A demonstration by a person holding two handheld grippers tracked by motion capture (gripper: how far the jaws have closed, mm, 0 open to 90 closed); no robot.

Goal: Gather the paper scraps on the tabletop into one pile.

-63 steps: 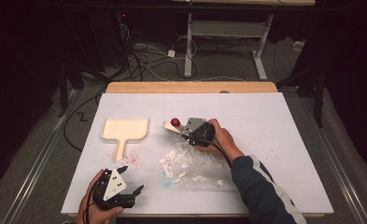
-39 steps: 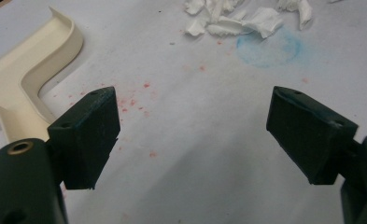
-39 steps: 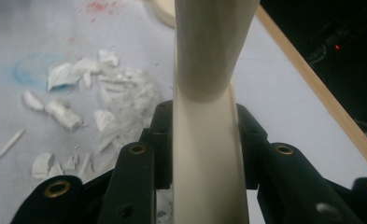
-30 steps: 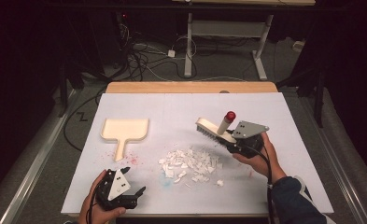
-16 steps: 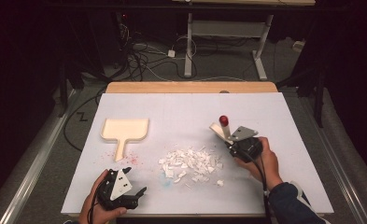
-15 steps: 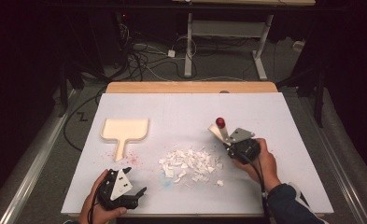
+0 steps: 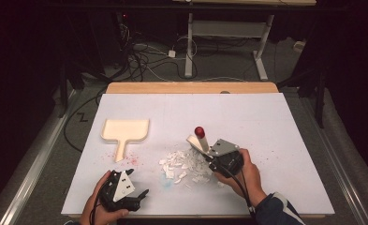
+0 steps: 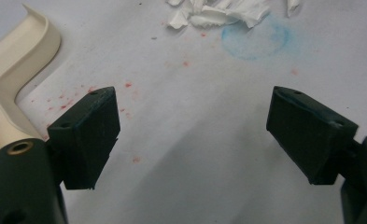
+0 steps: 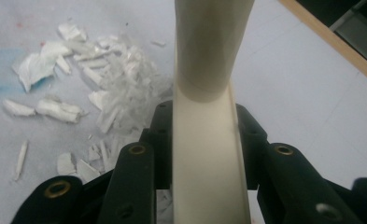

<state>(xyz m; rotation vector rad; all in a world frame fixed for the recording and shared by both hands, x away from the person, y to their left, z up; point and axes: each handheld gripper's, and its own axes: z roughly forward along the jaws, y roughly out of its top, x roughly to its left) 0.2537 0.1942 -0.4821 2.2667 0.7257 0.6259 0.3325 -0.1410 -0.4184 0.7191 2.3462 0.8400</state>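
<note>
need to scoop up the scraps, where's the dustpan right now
In the high view the cream dustpan lies flat on the white table cover, left of the pile of white scraps and just beyond the open left gripper.

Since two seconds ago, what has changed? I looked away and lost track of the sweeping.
The right tool, shut on the brush, swung from left of the scraps out to the right, then came back to their right edge. Nothing was let go. The left tool stays open near the front edge, and the dustpan and scraps lie about as before.
</note>
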